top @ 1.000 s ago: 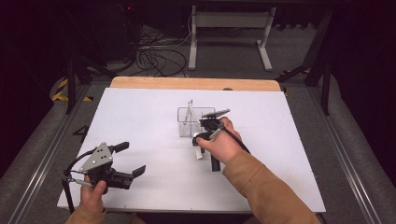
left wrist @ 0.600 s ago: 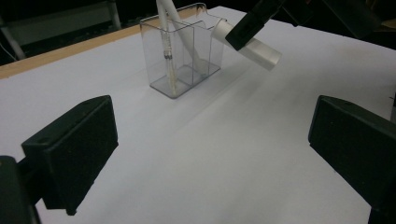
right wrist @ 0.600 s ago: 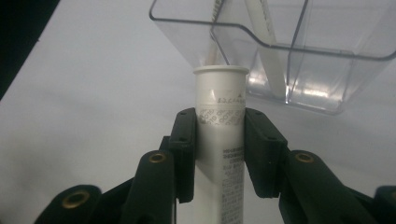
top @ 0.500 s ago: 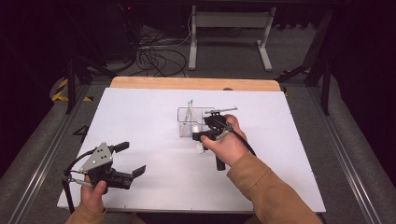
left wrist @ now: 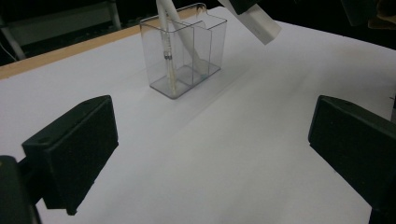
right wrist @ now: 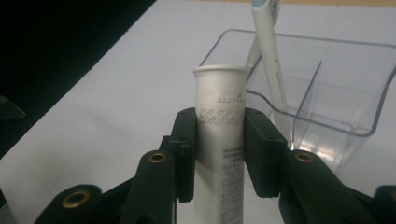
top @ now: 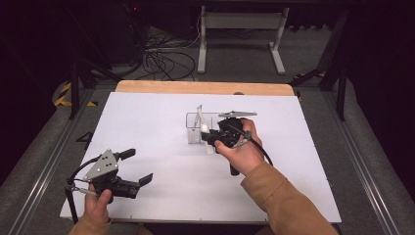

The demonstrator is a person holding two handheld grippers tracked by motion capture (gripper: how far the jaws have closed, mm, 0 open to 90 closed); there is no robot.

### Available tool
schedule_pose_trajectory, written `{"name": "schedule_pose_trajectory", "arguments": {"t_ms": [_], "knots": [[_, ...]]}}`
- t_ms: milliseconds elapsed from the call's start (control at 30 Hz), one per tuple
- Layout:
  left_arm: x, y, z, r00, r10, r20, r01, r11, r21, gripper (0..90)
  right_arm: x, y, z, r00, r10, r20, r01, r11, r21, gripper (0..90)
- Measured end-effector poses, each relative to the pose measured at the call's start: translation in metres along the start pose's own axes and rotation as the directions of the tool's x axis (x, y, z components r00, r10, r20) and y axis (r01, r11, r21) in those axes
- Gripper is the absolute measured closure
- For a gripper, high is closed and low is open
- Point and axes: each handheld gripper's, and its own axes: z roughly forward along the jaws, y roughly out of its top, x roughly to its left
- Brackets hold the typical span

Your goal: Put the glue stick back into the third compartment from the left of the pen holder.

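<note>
Right gripper (right wrist: 219,140) pinching a white tube (right wrist: 219,121) just short of the clear organiser (right wrist: 327,116); tilted, it may strike the rim.

**Right jaws clamped, left jaws spread**

The right gripper (top: 211,139) is carried in the person's right hand (top: 243,149), the forearm reaching in from the lower right in a tan sleeve (top: 284,200). Its two black jaws stand parallel and close, pads pressed flat against the white tube (right wrist: 219,140) that stands upright between them, its cap end clear above the jaw tips. The left gripper (top: 137,166) sits low in the left hand (top: 98,203), jaws wide apart with nothing between them.
</note>
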Motion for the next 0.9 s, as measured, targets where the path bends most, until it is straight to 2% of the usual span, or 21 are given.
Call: {"name": "schedule_pose_trajectory", "arguments": {"t_ms": [200, 400, 667, 900], "knots": [[0.0, 0.0, 0.0, 1.0, -0.002, 0.002, 0.002, 1.0, 0.0, 2.3, 0.0, 0.003, -0.005, 0.9984, -0.053, -0.022, 0.051, 0.9959, -0.075, 67.0], [0.0, 0.0, 0.0, 1.0, -0.008, 0.004, 0.008, 1.0, -0.003, 2.3, 0.0, 0.005, -0.008, 0.9933, -0.112, -0.027, 0.107, 0.9843, -0.14, 67.1], [0.0, 0.0, 0.0, 1.0, -0.009, 0.003, 0.009, 0.9999, -0.004, 2.3, -0.004, 0.007, -0.01, 0.9842, -0.177, -0.007, 0.17, 0.9562, -0.238, 67.0], [0.0, 0.0, 0.0, 1.0, -0.005, 0.002, 0.005, 1.0, -0.003, 2.3, -0.012, 0.01, -0.008, 0.9772, -0.212, 0.014, 0.206, 0.931, -0.301, 67.0]]}}
